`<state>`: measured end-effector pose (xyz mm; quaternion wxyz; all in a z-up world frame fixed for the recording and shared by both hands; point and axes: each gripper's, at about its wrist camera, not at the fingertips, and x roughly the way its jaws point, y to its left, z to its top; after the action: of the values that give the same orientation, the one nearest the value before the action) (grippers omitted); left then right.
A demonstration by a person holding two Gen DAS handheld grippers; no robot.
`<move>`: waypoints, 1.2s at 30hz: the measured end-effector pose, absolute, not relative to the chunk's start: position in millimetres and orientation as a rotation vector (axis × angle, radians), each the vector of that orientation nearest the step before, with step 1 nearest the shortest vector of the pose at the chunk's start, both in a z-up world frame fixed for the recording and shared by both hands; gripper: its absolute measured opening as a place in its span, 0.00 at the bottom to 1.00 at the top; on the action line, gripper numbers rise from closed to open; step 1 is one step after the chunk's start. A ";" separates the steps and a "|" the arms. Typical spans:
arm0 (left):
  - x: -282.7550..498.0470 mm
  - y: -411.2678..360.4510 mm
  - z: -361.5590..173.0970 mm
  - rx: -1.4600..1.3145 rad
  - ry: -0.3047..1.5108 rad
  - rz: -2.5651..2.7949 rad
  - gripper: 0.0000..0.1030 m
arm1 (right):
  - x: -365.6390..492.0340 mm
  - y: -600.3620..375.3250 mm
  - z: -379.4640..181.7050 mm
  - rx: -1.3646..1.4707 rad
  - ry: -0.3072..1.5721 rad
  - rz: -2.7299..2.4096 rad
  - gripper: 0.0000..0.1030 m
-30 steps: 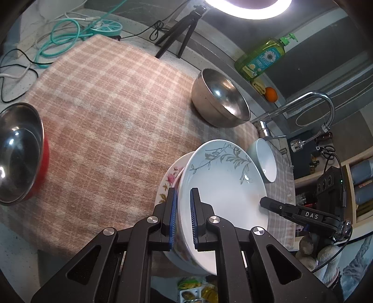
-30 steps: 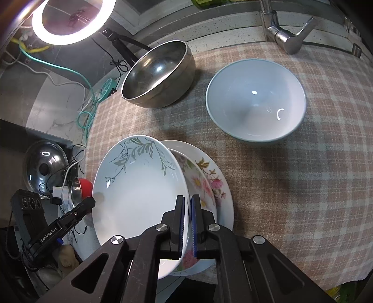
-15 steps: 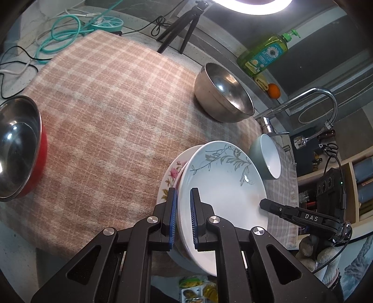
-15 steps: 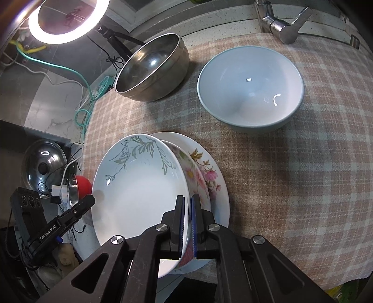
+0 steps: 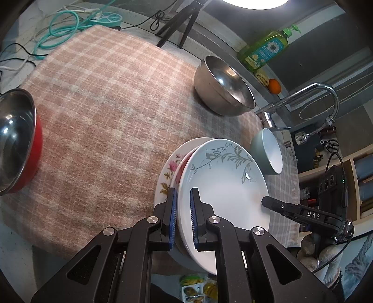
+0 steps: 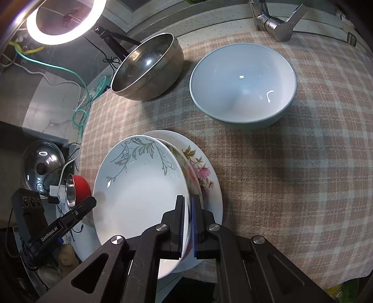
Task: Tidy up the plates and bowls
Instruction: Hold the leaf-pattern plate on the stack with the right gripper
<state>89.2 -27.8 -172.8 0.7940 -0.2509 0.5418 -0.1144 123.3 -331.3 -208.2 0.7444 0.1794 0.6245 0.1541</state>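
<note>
The leaf-patterned plate [image 5: 223, 186] hangs tilted just above the flowered plate [image 6: 200, 172], which lies on the checked tabletop [image 5: 105, 116]. The left tool [image 5: 181, 209] and right tool [image 6: 187, 223] each pinch its rim on opposite edges.

Beyond the dishes you see a pink-and-white checked cloth [image 5: 98, 111] covering the counter, a green plastic dish-soap bottle [image 5: 265, 51] beside a small orange fruit [image 5: 274, 85], a curved chrome faucet [image 5: 326, 93], and a glowing ring light [image 6: 63, 23] on its black tripod [image 5: 184, 21].
</note>
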 end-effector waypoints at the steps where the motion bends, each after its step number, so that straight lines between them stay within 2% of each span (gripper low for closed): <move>1: 89.3 -27.8 -173.1 -0.538 1.165 -0.246 0.09 | 123.0 -330.9 -208.4 0.392 1.368 0.337 0.05; 36: 91.3 -30.3 -181.6 -0.531 1.175 -0.262 0.09 | 122.6 -328.0 -212.0 0.369 1.364 0.314 0.05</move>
<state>91.3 -30.3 -181.6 0.7913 -0.2469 0.5459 -0.1218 122.6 -328.0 -212.0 0.7493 0.1690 0.6240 0.1436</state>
